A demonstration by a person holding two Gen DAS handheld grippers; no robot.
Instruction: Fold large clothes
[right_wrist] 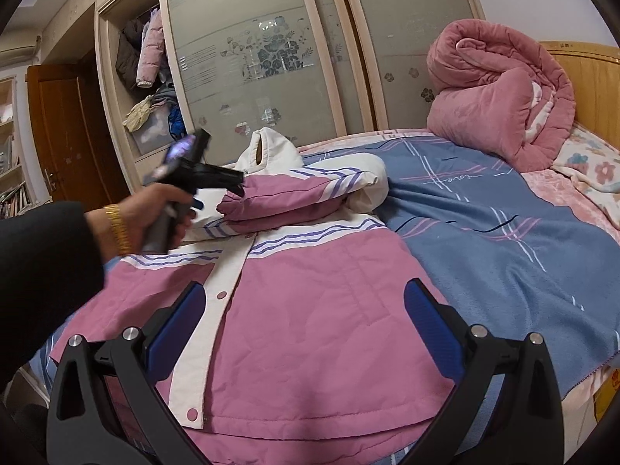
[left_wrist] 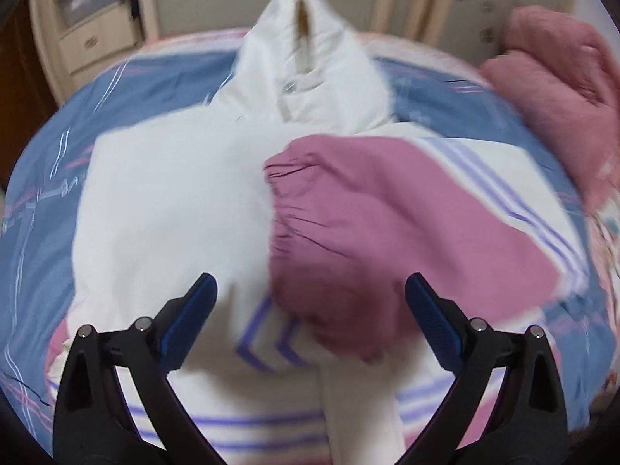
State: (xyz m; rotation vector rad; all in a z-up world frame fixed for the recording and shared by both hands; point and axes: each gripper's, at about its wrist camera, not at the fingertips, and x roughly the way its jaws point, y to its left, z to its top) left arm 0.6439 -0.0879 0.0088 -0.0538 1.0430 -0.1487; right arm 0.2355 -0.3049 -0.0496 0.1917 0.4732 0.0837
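Observation:
A large pink and white padded jacket point(right_wrist: 310, 329) with purple stripes lies front-up on the bed. Its white hood point(right_wrist: 267, 151) points to the far side. One pink sleeve point(right_wrist: 279, 201) is folded across the chest; it also shows in the left wrist view point(left_wrist: 348, 224). My left gripper point(left_wrist: 310, 302) is open and empty, hovering over the folded sleeve and white chest point(left_wrist: 166, 201); from the right wrist view it shows above the sleeve point(right_wrist: 232, 186). My right gripper point(right_wrist: 304, 310) is open and empty above the jacket's lower front.
The bed has a blue plaid sheet point(right_wrist: 484, 232). A rolled pink quilt point(right_wrist: 500, 104) sits by the wooden headboard point(right_wrist: 593, 85) at the right. A wardrobe with sliding doors point(right_wrist: 263, 50) and an open shelf of clothes point(right_wrist: 147, 77) stands behind the bed.

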